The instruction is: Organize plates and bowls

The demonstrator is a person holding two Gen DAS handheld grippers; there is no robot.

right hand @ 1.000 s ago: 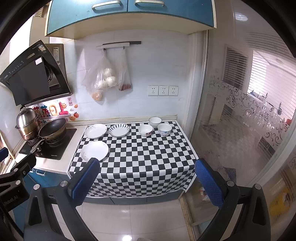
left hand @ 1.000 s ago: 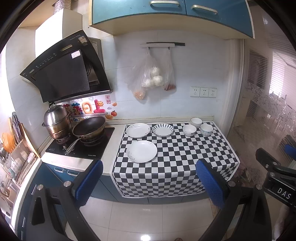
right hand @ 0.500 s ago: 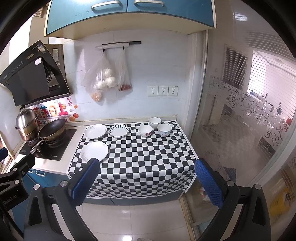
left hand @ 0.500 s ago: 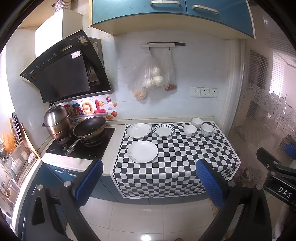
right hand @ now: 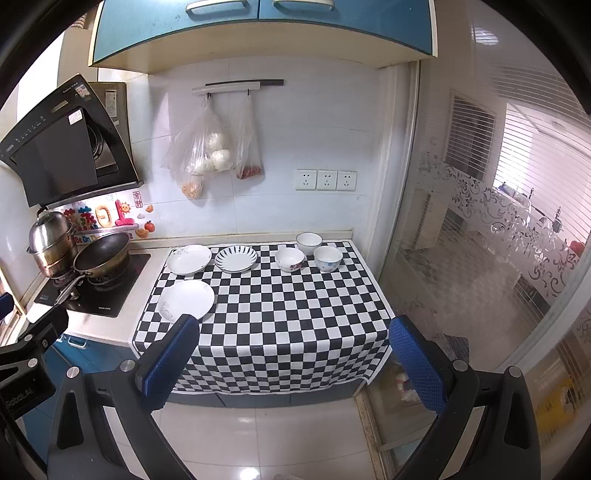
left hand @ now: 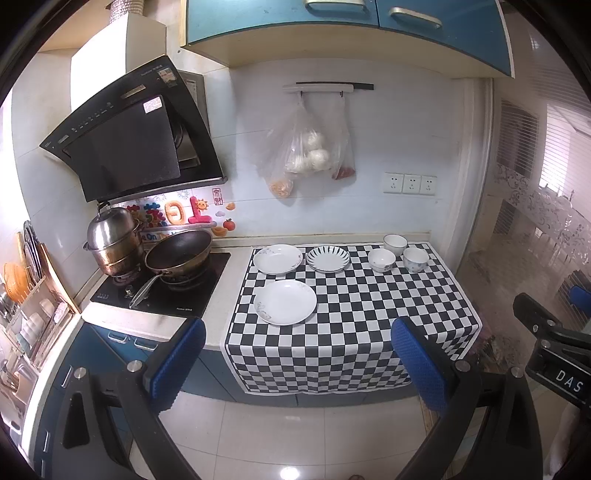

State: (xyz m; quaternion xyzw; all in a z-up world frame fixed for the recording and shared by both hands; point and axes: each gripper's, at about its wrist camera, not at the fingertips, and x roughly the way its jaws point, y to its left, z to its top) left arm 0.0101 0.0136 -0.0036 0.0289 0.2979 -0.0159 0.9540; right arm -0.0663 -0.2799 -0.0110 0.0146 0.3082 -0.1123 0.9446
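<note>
The surface (left hand: 236,295) is a pale kitchen counter, its right part covered by a black-and-white checkered cloth (left hand: 354,325) that hangs over the front edge above blue lower cabinets (left hand: 110,350). On the cloth, three plates sit toward the left: a white plate (left hand: 284,302) nearest the front, another white plate (left hand: 277,259) behind it, and a striped plate (left hand: 328,259) just beside that one. Three bowls (left hand: 381,260) cluster near the back right corner, close together. Left of the cloth, a black cooktop (left hand: 162,291) carries a dark frying pan (left hand: 179,254) and a steel steamer pot (left hand: 112,240), under a slanted black range hood (left hand: 129,144). Plastic bags (left hand: 306,155) with food hang from a wall rail, three white sockets (left hand: 410,183) sit to their right, and blue upper cabinets (left hand: 332,22) run overhead. The floor is glossy pale tile (left hand: 295,435).

Colourful wall stickers (left hand: 173,216) behind the pots include the partly hidden words "Be On". In the left wrist view, the right device shows the letters "DAS" (left hand: 567,380).

The left hand-held gripper (left hand: 295,354) is released, blue pads wide apart, holding nothing, well short of the surface. The right hand-held gripper (right hand: 291,354) is likewise spread and empty.
</note>
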